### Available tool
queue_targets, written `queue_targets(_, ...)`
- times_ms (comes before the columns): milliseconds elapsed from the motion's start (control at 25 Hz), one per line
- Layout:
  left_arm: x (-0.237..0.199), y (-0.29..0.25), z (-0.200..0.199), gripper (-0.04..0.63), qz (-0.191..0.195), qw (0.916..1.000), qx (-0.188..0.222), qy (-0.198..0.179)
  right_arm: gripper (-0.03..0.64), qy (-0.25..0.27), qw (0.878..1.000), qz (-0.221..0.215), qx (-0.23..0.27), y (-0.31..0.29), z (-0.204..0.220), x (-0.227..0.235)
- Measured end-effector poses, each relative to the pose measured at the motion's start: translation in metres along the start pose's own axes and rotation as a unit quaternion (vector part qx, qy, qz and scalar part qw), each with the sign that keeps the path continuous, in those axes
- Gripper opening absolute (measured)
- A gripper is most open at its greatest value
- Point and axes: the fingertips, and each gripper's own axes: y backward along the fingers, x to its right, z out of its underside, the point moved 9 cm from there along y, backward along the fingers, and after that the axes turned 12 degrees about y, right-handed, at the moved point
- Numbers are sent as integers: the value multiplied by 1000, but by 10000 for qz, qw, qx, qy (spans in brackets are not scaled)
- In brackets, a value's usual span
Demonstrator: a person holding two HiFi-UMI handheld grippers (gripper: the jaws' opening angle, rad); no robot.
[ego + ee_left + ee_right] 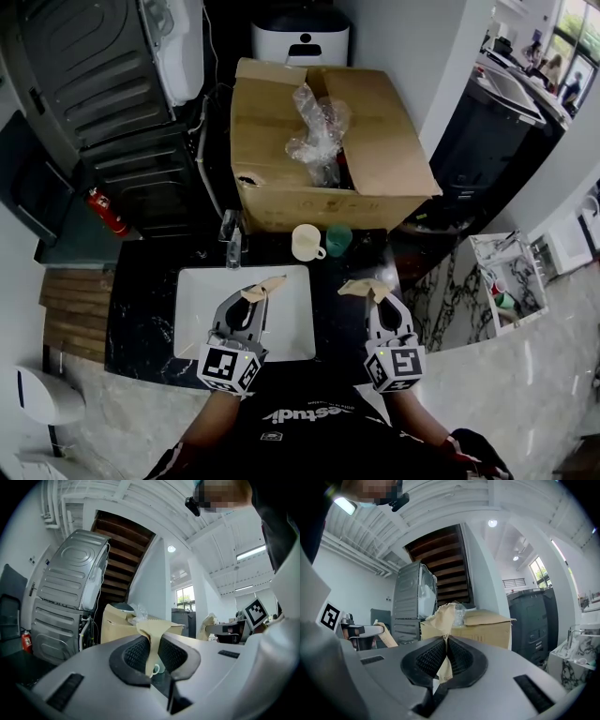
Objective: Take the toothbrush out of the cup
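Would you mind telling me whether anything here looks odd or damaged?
Both the left gripper and right gripper pinch crumpled tan paper, and the cardboard box behind the sink has a torn hole in its front.

Left claw [261, 292] over white sink [192, 314], right claw [375, 293] over dark bench [145, 319], each nipping tan scrap [272, 282]; cream cup [306, 242], green cup [338, 240] beyond.
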Motion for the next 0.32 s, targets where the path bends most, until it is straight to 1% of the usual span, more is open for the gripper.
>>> queue_targets(160, -1, -1, 1, 53, -22, 10000, -15, 35, 38, 1, 10000, -8, -16, -1, 1, 0)
queue_targets(320, -3, -3, 3, 52, -9, 9998, 11, 222, 38, 10, 10000, -3, -7, -2, 0, 2)
